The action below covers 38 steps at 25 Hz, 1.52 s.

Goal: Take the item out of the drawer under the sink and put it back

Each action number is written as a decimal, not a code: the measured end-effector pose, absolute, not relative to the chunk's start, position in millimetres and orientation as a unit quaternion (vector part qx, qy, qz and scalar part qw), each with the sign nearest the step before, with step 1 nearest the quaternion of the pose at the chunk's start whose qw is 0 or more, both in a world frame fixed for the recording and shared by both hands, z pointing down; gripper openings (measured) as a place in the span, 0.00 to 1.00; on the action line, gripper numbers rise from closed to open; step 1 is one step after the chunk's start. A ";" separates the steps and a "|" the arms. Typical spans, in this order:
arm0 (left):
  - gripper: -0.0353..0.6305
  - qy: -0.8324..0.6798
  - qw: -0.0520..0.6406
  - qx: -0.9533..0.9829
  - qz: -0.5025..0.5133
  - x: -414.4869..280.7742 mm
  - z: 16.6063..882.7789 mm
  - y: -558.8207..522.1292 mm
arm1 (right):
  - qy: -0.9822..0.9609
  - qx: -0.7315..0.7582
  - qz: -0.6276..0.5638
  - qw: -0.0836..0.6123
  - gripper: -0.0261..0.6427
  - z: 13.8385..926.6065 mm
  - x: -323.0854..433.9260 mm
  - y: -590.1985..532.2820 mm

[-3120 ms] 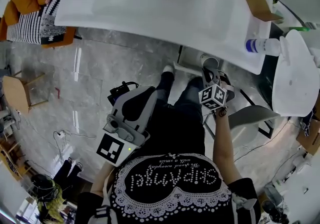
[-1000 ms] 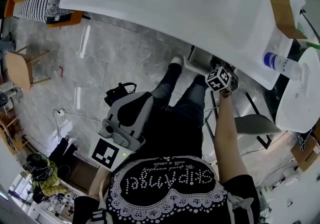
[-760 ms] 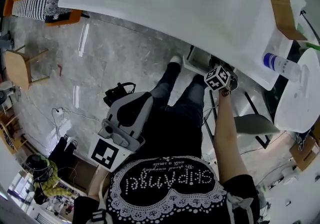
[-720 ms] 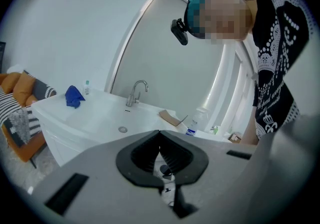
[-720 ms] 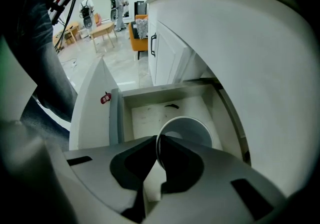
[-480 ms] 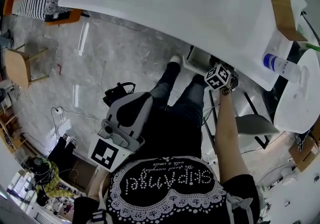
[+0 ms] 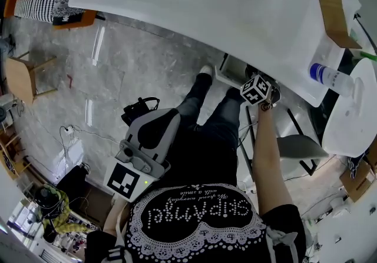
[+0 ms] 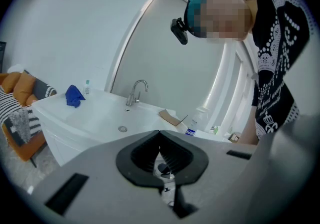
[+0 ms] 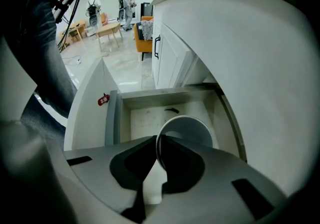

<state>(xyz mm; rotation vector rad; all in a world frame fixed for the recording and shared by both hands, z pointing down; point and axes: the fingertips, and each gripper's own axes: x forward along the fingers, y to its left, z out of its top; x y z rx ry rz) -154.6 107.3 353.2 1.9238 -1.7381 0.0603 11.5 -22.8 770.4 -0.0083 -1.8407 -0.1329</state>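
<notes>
**Operator:** State of the right hand-held gripper [image 9: 156, 143]?

**Technician:** It pinches the rim of the white cup [image 9: 192, 128], one jaw inside and one outside.

**Operator:** Cup location?

**Technician:** Directly beyond the jaws, mouth facing up toward them, over the floor of the open drawer [image 9: 142, 118] under the sink [image 7: 177, 3]. Whether its base rests there cannot be told. Setting it down likely calls for a straight descent.

**Operator:** Left hand-held gripper [image 8: 160, 134]?

**Technician:** Jaws pressed together, empty, well apart from the drawer. The right hand is nearer.

White cup [image 9: 192, 129] — blue cloth [image 8: 74, 95]
</notes>
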 end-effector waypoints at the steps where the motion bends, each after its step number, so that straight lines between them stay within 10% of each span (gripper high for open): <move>1: 0.06 -0.645 0.271 0.714 0.022 -154.4 353.0 107.1 | -0.795 -0.003 -0.057 0.604 0.08 770.4 12.3 -22.9; 38: 0.06 -0.623 0.256 0.739 0.003 -141.3 342.5 105.9 | -0.849 0.113 0.023 0.515 0.09 707.8 10.8 -27.1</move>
